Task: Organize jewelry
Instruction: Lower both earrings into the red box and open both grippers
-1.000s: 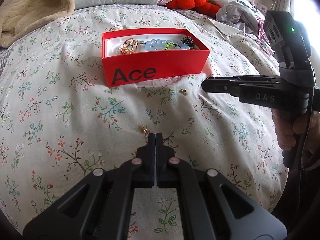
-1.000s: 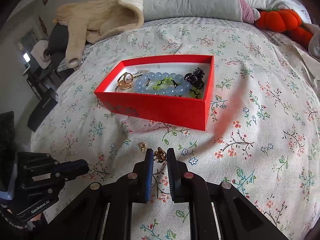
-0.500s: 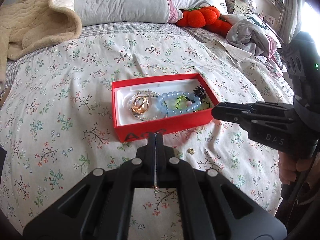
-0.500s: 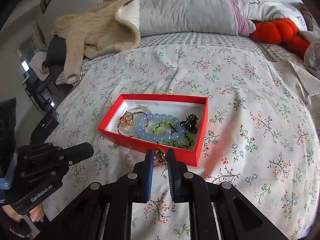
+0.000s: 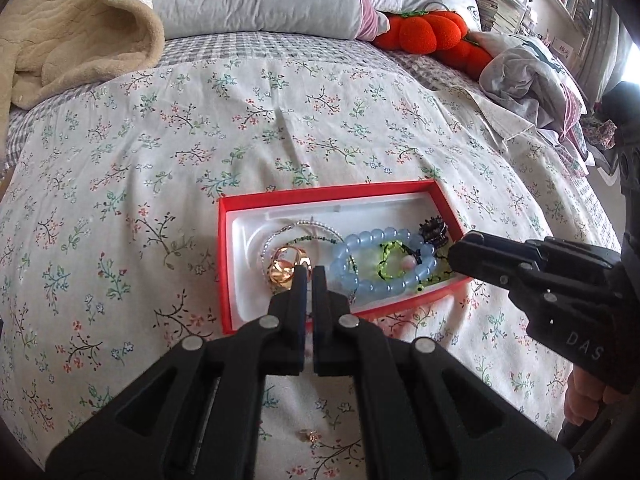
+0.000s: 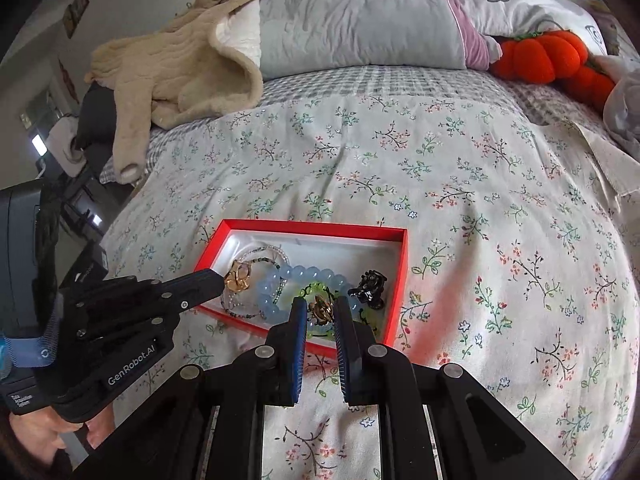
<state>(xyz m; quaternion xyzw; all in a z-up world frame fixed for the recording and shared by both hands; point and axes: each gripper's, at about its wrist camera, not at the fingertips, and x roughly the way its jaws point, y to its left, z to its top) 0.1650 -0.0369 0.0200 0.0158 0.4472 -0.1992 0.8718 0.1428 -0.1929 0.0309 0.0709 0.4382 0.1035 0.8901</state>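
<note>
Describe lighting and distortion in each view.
Left wrist: daylight from the right, fisheye bows the bed, dark corner vignette. Right wrist: same bowing, red box casts a reddish tint on the sheet beside it, room at left dim.

You have a white cotton bedspread printed with small floral sprigs (image 5: 168, 152) spread across the bed, and a grey-and-white checked sheet (image 6: 360, 80) showing beyond it. A rumpled cream quilted fleece blanket (image 5: 68, 36) lies at your far left, touching a grey quilted pillow with a pink edge (image 6: 360, 16). Beside the pillow sits an orange plush pumpkin (image 5: 424, 32); near it, crumpled pale clothing (image 5: 528, 72).
</note>
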